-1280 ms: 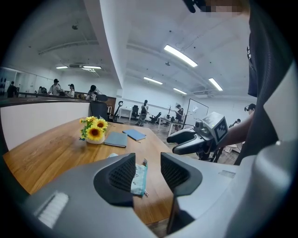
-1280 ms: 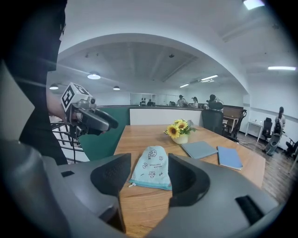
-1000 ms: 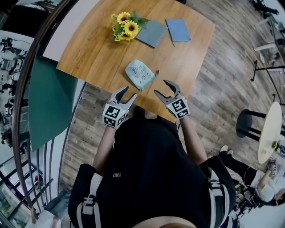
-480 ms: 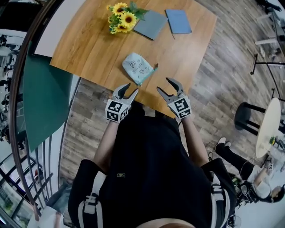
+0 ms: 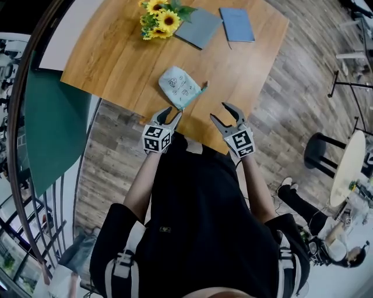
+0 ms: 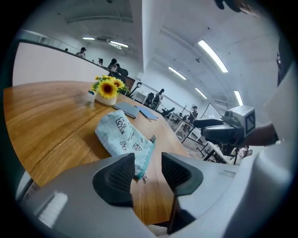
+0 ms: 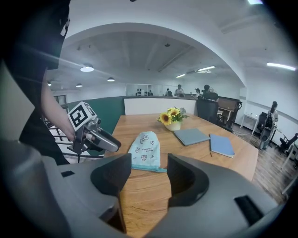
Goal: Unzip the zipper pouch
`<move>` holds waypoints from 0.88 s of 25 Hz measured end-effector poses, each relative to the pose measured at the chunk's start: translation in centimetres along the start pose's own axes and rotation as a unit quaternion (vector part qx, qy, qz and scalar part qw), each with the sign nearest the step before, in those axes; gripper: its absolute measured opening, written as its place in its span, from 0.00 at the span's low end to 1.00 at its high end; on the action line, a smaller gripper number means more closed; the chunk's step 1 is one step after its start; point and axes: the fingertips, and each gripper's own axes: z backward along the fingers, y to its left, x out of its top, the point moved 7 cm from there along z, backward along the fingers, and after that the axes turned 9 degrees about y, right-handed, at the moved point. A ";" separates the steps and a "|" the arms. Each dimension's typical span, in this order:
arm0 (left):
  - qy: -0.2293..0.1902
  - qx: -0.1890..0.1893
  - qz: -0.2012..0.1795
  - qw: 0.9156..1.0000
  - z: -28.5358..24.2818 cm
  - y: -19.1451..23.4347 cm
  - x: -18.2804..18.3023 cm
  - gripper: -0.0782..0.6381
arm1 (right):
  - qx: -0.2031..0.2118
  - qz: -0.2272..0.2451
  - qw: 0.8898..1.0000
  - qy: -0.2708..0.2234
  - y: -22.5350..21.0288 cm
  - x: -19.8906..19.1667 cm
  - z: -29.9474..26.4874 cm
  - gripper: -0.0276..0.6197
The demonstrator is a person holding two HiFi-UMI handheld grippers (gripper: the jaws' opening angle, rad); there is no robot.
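Ahead of the left gripper [image 5: 171, 113], just off its tips, lies the zipper pouch [image 5: 179, 87], flat on the wooden table [image 5: 116, 52]. Pouch is pale mint with small printed drawings; its teal zipper edge [image 5: 196, 96] faces the right gripper [image 5: 220, 112].

Left gripper view: jaws stand apart and have just been closing a little. The pouch's near corner and a small metal tab [image 6: 142, 176] show in the gap ahead of the pads, which do not press on it. Whether a tip touches the fabric cannot be told.

Right gripper view: jaws likewise apart and just narrowing, with only bare tabletop between them. The pouch sits further ahead, clear of the pads, its zipper edge nearest the tool. The left gripper shows to the left of it, tips at the pouch's side.

Beyond the pouch from both tools: sunflowers [image 5: 157, 11], a grey notebook [image 5: 198, 26], and a blue notebook [image 5: 237, 24] beside it.

Pouch reads as zipped.
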 end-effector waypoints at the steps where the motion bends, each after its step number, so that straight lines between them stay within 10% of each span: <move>1: 0.000 0.003 0.017 1.000 -0.4 0.4 -0.2 0.36 | 0.000 0.001 1.000 0.002 -0.2 -0.1 0.1 0.42; 10: 0.015 0.048 0.129 0.990 -2.2 2.1 -1.1 0.36 | 0.003 -0.003 1.000 0.013 -0.9 -0.8 0.5 0.41; 22: 0.035 0.076 0.176 0.981 -4.8 2.3 -0.7 0.36 | -0.002 -0.008 1.000 0.015 -1.9 -1.3 0.6 0.38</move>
